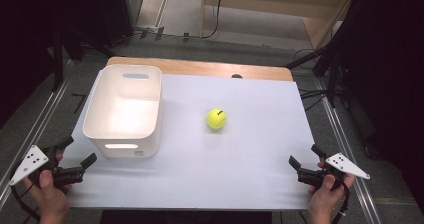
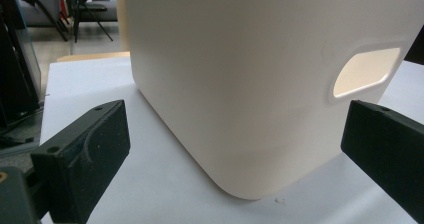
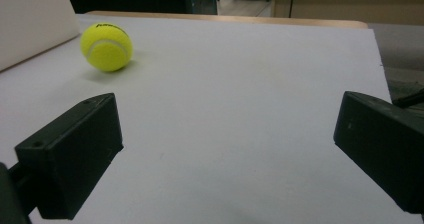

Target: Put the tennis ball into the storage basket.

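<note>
I read this as the very start of the job: the tennis ball [image 1: 216, 118] sits untouched on the white table sheet [image 1: 240, 164], near its middle, and the white bin [image 1: 125, 109] stands well apart from it at about nine o'clock from the ball, with nothing that I can see inside. My guess is that the ball is meant for the bin, so the reach, the pick-up, the carry and the drop are all left to do. I hold my left gripper [image 1: 77, 162] at the near left corner of the sheet, roughly seven o'clock from the bin, jaws spread wide and holding nothing. My right gripper [image 1: 303, 160] waits at the near right corner, about five o'clock from the ball, jaws likewise wide apart and bare. The high view gives me the whole layout and the bin's open top. The left gripper view gives me what that one cannot: the bin's rounded near corner [image 2: 245, 184] close up, with a handle slot [image 2: 367, 71] lit from within. The right gripper view looks low across the sheet to the ball [image 3: 106, 47] at its eleven o'clock, with dark lettering on the felt and a strip of the bin's wall [image 3: 30, 24] just beyond.
</note>
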